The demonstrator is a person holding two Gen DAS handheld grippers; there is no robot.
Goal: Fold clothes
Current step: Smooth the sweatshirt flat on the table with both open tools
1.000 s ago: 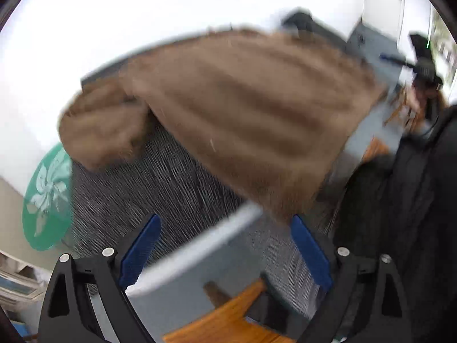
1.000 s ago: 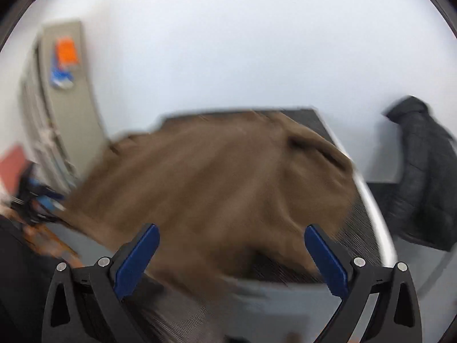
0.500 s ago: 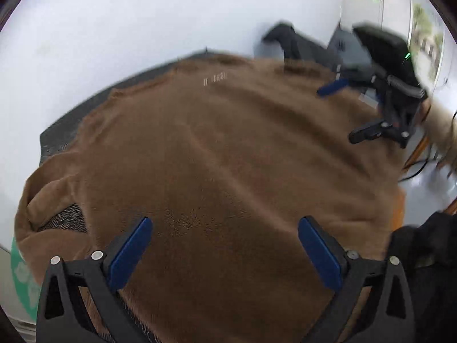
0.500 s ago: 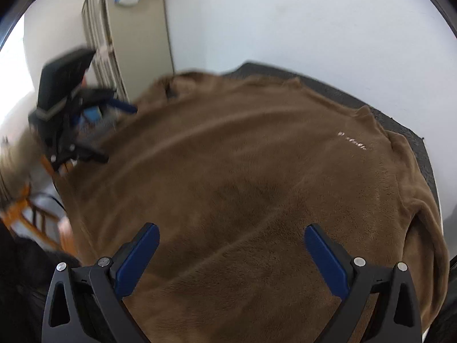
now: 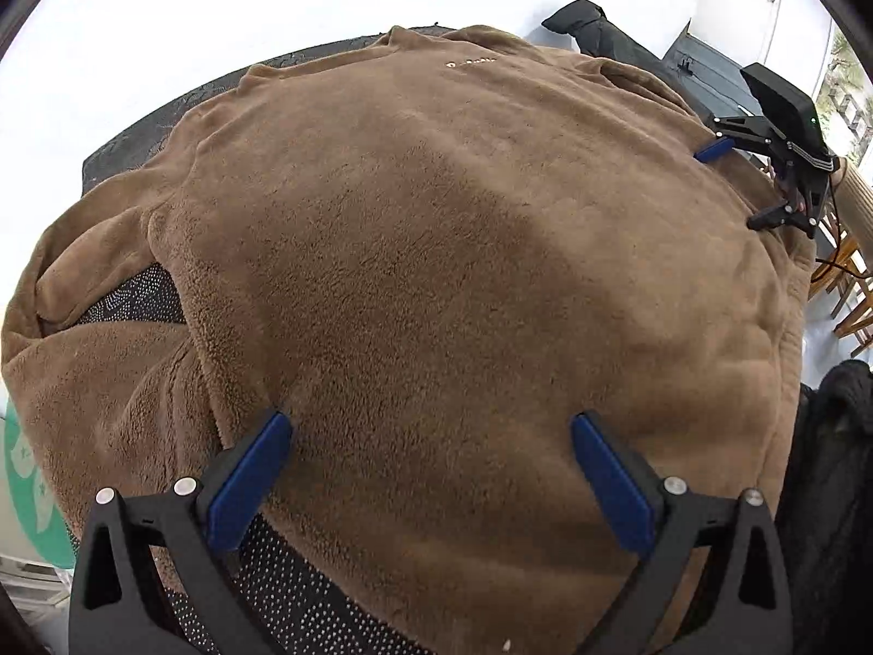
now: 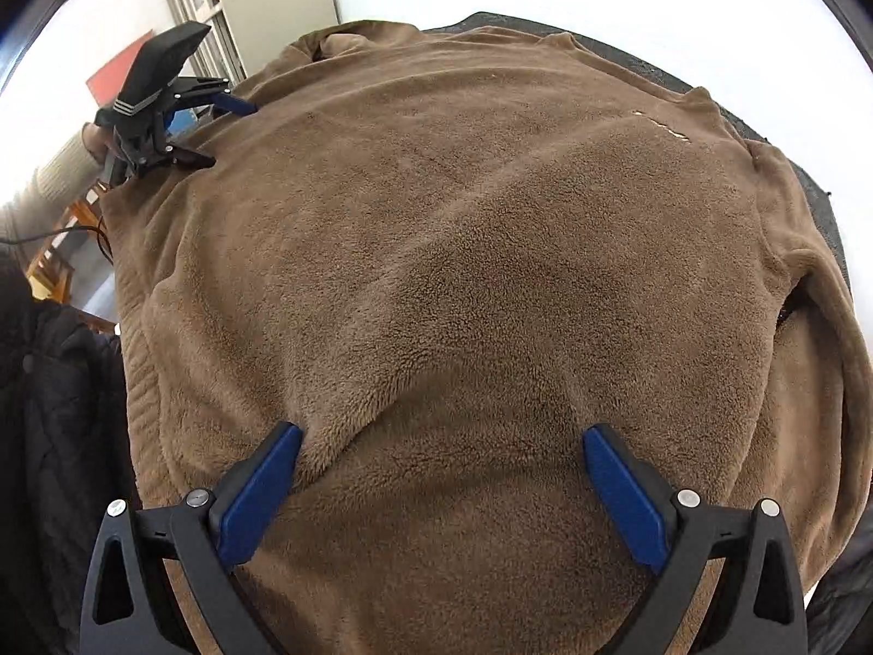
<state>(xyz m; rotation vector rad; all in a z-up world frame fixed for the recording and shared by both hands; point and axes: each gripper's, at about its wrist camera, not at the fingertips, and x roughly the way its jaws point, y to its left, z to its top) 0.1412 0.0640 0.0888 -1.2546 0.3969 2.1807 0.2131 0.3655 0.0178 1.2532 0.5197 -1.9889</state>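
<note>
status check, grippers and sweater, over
Left gripper open, right gripper open, both over sweater. Sweater spread flat on mat, unfolded. Nothing in the way.

A brown fleece sweatshirt (image 5: pixel 436 251) lies spread flat, covering most of the dark dotted table (image 5: pixel 305 606). Small pale lettering (image 5: pixel 470 62) sits on its chest near the far neckline. One sleeve (image 5: pixel 103 360) bends in a loop at the left side, showing a patch of table inside.
</note>
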